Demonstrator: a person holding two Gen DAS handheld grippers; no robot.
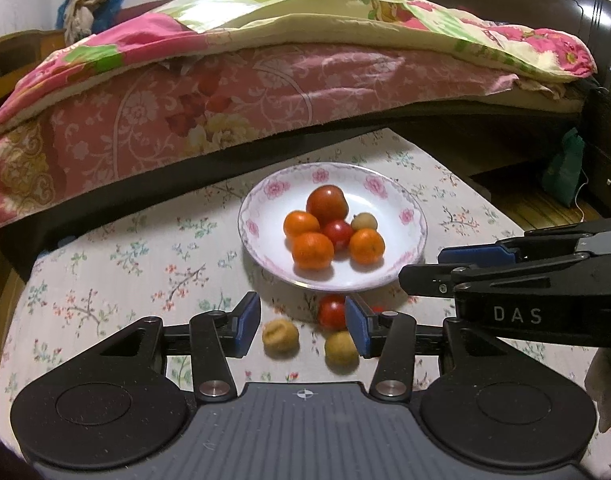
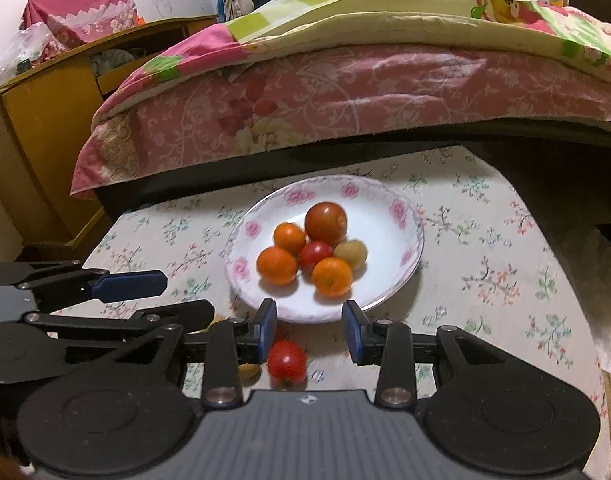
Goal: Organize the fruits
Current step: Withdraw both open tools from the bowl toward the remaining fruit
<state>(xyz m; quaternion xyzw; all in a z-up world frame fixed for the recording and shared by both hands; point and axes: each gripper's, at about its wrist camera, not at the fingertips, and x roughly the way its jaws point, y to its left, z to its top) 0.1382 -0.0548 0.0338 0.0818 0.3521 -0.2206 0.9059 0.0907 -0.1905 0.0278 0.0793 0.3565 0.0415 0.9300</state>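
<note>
A white floral plate (image 1: 265,196) (image 2: 389,280) on the table holds three oranges, a large tomato (image 1: 326,203), a small tomato and a yellowish fruit. My left gripper (image 1: 302,326) is open and empty, low over the table in front of the plate. Between and below its fingers lie a yellowish fruit (image 1: 280,336), a second one (image 1: 340,349) and a small tomato (image 1: 331,311). My right gripper (image 2: 310,332) is open and empty beside it, with a small tomato (image 2: 287,362) below its left finger. The right gripper shows at the right of the left wrist view (image 1: 433,268).
The table wears a floral cloth (image 1: 125,264). A bed with a pink quilt (image 1: 225,96) runs close behind the table. A wooden cabinet (image 2: 37,128) stands at the left. A dark nightstand (image 1: 605,140) and green bag (image 1: 565,168) are at the right.
</note>
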